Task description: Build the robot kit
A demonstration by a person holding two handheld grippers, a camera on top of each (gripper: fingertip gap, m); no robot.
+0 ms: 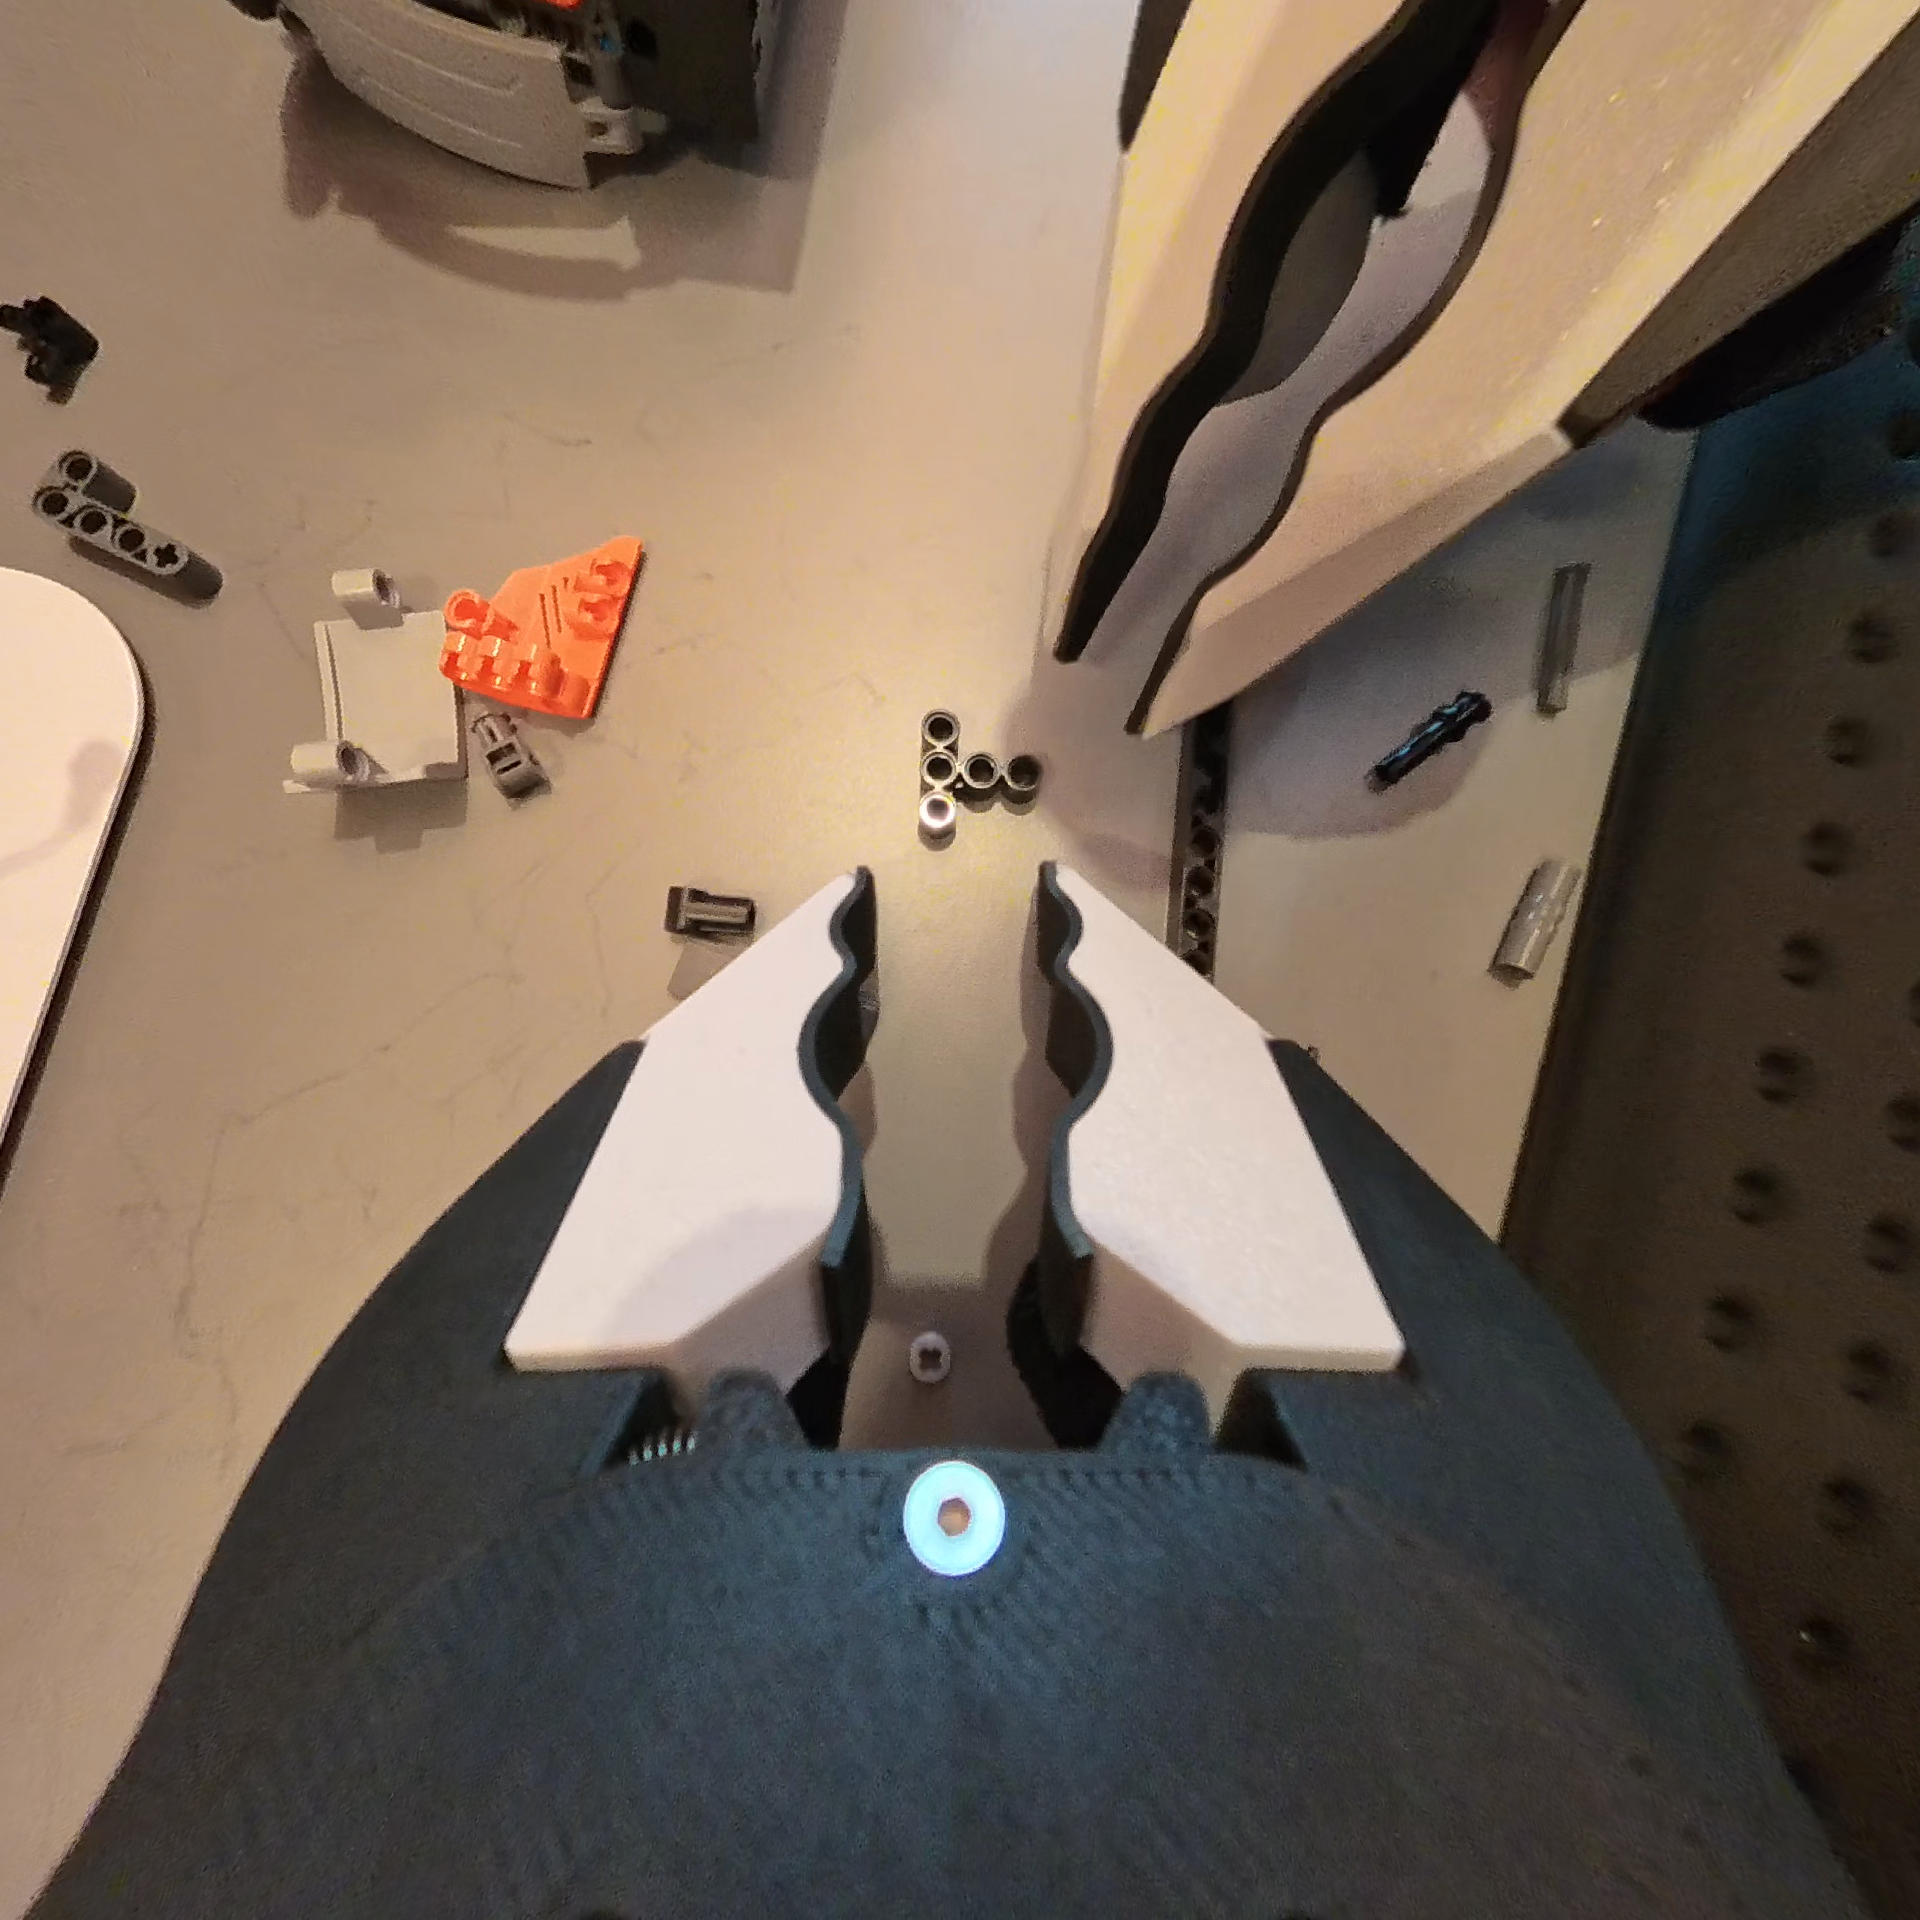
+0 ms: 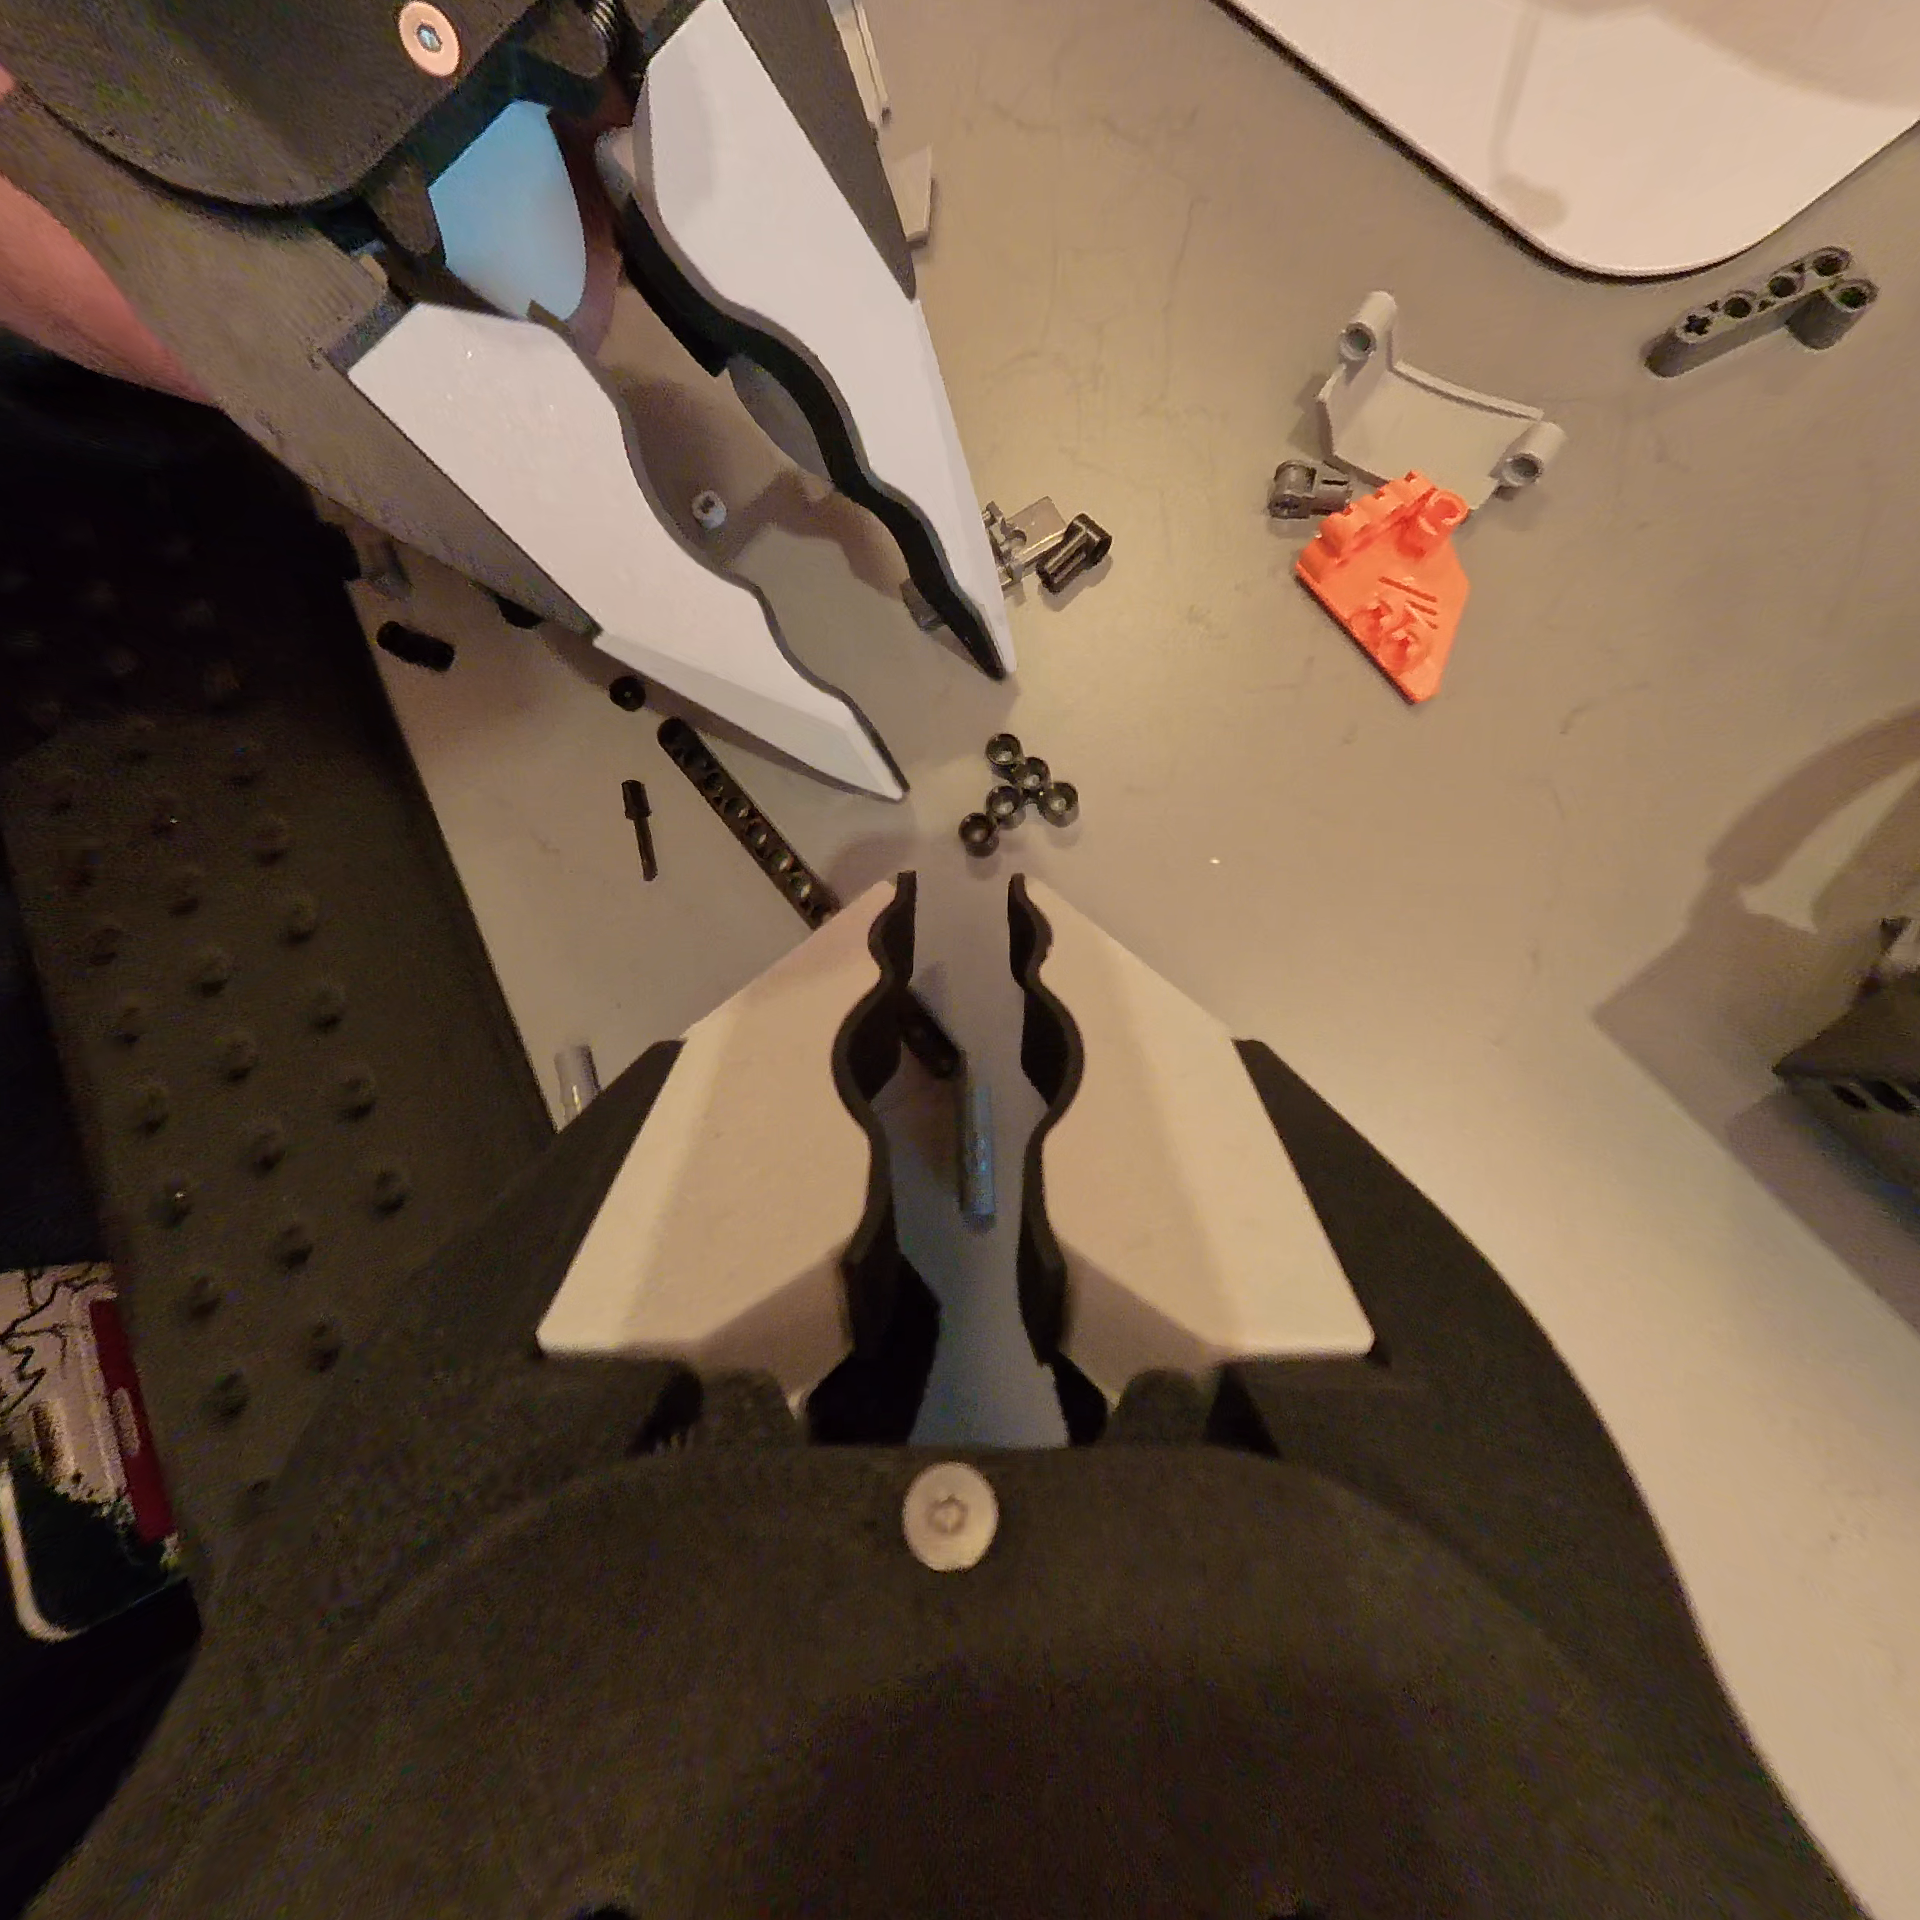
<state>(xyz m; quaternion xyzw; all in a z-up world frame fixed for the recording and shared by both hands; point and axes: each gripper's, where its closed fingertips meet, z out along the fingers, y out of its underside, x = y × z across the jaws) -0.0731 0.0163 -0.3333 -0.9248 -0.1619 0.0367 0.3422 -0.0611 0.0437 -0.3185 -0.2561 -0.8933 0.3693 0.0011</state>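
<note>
Both hand-held grippers hang over a smooth grey bench [image 1: 727,416] strewn with small plastic building pieces.

The left hand-held gripper [image 1: 956,878] stands partly open, with a clear gap between its white, wedge-shaped fingers and their black, wavy-edged pads. It holds nothing. Just beyond its tips lies a small black T-shaped connector [image 1: 961,769] made of joined rings, flat on the bench. A short black ribbed piece [image 1: 712,912] lies just beside the left finger.

The right hand-held gripper [image 2: 961,883] is likewise partly open and empty. The same connector [image 2: 1016,795] lies just ahead of its tips, and a short grey rod [image 2: 977,1153] rests on the bench below the gap between its fingers. A long black beam with a row of holes [image 2: 743,821] lies to its left.

Farther off lie an orange angled panel [image 1: 540,642], touching a pale grey curved panel [image 1: 384,691], and a dark grey bent beam [image 1: 125,525]. A black studded mat [image 2: 208,987] borders the bench. A white rounded tray [image 1: 52,779] shows at the edge; what it holds cannot be seen.
</note>
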